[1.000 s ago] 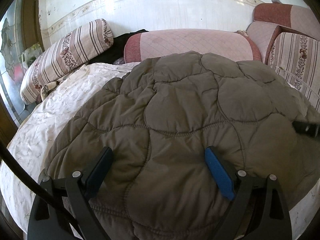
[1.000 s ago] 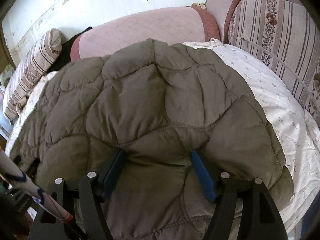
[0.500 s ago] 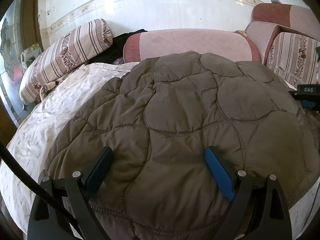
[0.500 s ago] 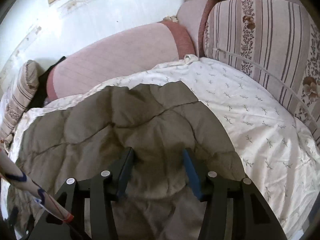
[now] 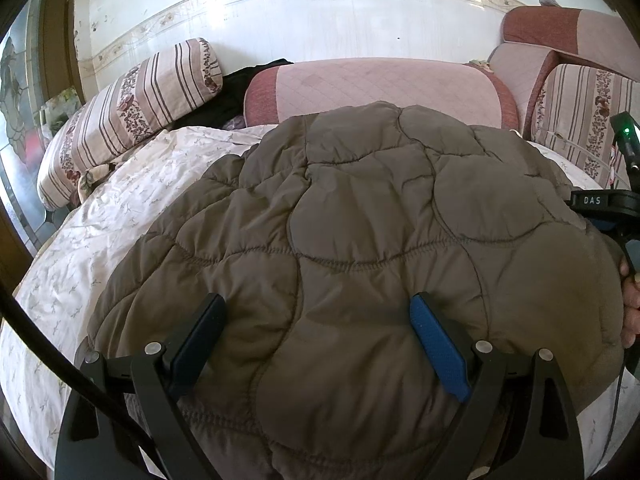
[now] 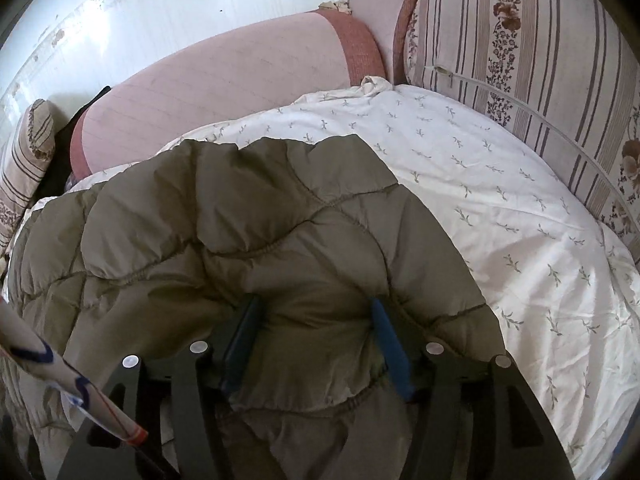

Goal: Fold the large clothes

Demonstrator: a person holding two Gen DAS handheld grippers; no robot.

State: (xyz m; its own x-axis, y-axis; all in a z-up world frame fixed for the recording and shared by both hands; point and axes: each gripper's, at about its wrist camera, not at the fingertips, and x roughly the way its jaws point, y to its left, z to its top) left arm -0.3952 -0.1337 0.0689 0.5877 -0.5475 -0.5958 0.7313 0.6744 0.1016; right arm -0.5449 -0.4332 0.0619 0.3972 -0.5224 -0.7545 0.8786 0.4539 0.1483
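Note:
An olive-brown quilted jacket lies spread on a bed's white leaf-print sheet. My left gripper stands wide open over the jacket's near part, its fingers resting on the padding. In the right wrist view my right gripper has a bunched fold of the jacket between its pads. Its jaws are opening, though the pads still press the fabric. The jacket's right side is drawn in and rumpled. That gripper's body and a hand show at the left wrist view's right edge.
Pink cushions line the wall behind the bed. Striped floral cushions stand at the left and right. A dark garment lies between cushions. Bare sheet stretches right of the jacket. A white tube with blue marks crosses the corner.
My right gripper carried its fold of jacket along, pulling the right side inward and uncovering more sheet. It has come into the left wrist view's edge. The left gripper kept still.

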